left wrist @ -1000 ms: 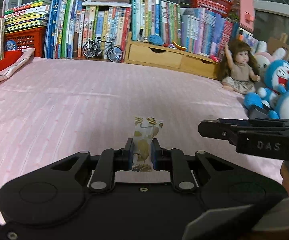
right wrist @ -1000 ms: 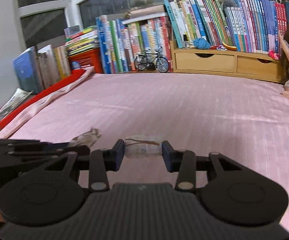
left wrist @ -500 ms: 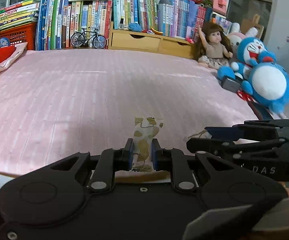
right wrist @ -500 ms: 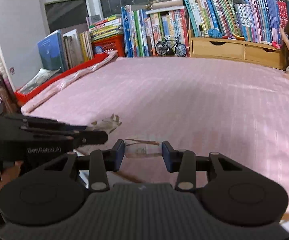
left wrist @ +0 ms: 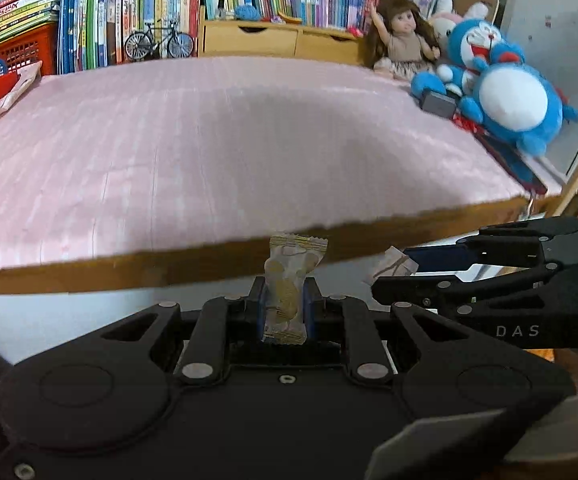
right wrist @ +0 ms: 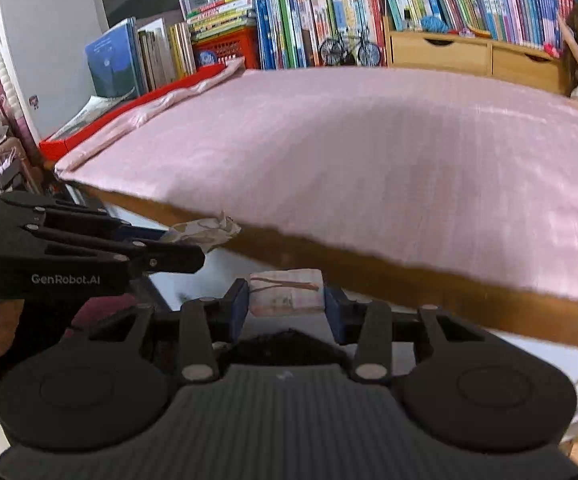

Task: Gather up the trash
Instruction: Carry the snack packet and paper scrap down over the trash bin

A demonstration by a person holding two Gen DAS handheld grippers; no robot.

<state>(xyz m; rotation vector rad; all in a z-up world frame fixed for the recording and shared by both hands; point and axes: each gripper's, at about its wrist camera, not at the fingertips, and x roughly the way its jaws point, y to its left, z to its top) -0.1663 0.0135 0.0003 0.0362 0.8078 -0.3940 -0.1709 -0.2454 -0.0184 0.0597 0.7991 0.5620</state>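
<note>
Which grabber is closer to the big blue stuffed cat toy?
Right. The right gripper sits on the blue plush toy's side, below the bed's edge. The left gripper is farther over, beside the right one.

Pink striped bedcover (left wrist: 209, 140); cream, gold-patterned wrapper (left wrist: 285, 280); pale pink packet (right wrist: 287, 294); blue-and-white plush (left wrist: 513, 92).

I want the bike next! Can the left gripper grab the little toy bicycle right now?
Probably not. The left gripper is already shut on a snack wrapper, and the toy bicycle stands across the whole pink bed.
</note>
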